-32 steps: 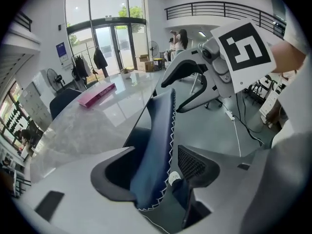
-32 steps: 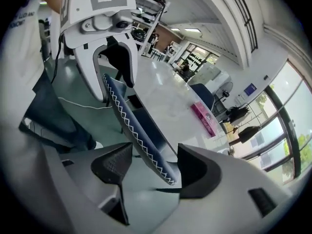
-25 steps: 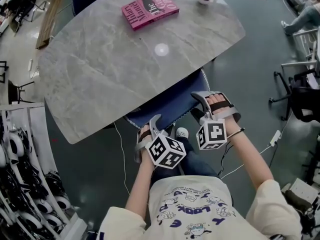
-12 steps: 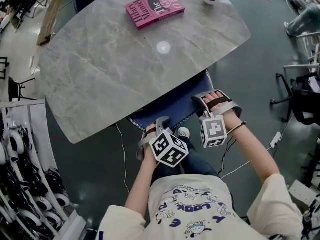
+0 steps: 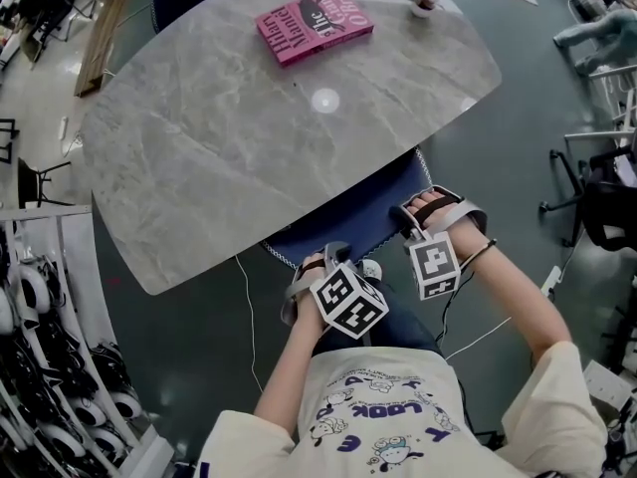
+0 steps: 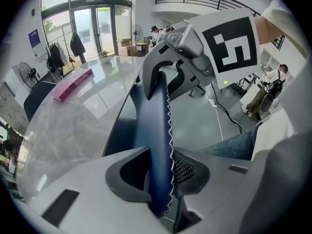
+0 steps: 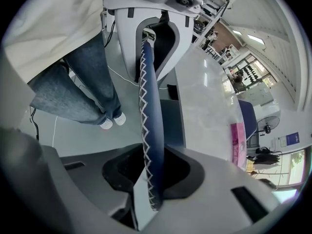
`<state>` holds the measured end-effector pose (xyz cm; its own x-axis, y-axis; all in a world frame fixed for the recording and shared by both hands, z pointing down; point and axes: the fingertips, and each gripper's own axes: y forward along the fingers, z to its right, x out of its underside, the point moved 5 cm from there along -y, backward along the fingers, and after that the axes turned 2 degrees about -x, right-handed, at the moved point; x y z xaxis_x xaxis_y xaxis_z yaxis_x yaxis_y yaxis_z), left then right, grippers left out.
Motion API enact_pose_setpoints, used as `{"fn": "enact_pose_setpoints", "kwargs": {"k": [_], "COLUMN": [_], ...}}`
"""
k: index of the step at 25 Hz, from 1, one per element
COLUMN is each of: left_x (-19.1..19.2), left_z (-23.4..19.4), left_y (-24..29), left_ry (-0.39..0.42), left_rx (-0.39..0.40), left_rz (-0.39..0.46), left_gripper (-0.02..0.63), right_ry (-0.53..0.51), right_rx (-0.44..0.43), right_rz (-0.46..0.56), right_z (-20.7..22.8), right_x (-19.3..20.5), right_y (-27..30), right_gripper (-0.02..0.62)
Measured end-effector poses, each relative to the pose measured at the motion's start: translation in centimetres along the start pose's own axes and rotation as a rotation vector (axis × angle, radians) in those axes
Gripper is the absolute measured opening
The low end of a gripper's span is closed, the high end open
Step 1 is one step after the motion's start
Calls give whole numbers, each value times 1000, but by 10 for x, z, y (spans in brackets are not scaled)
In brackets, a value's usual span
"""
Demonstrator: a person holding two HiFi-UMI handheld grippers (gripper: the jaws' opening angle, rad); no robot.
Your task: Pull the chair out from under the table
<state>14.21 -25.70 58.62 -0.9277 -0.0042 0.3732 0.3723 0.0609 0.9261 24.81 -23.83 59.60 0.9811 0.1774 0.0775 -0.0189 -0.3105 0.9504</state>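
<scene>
While the head view shows only the marker cubes above the blue chair (image 5: 348, 209) — tucked under the grey bench (image 5: 199, 147) — the gripper views show the grip up close. The left gripper (image 6: 161, 172) has just been closing its jaws, and they now pinch the chair's top edge with its white zigzag stitches. The right gripper (image 7: 151, 174) has just closed on that edge too. Only the head view shows the pink book's (image 5: 314, 25) cover, where "The" can be read — and "LOOK" on the person's shirt (image 5: 383, 413).
</scene>
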Motion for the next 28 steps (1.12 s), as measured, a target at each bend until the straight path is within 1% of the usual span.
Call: {"fn": "enact_pose_setpoints", "kwargs": {"k": [7,11,14,17,23,28], "left_x": [0,2,2,4,11,16], "left_z": [4,4,6,10,23,35], "left_y": [-2,-1,0,-1,0,1], "left_ry": [-15,-23,-16,13,47,40], "left_rx": [-10,-34,-59,-81,-69,-83], "left_rz": [-11,-17,-23,-32,-67,-77], "left_gripper": [104,100,97,92,91,92], "right_ry": [19,13,0,-2,-34,-44], "right_rx": [-23,-44,-55,-65,-89,-114], "right_rz": [-12,-5,1,10,29,56], "right_z": [-2,-3,-4,-10,-27,-40], "right_x": [-1,-2,-1,-3,-6,-8], "right_y": [-2,-1,-1,-2,-4,-6], "right_gripper": [97,90,86,86,84,83]}}
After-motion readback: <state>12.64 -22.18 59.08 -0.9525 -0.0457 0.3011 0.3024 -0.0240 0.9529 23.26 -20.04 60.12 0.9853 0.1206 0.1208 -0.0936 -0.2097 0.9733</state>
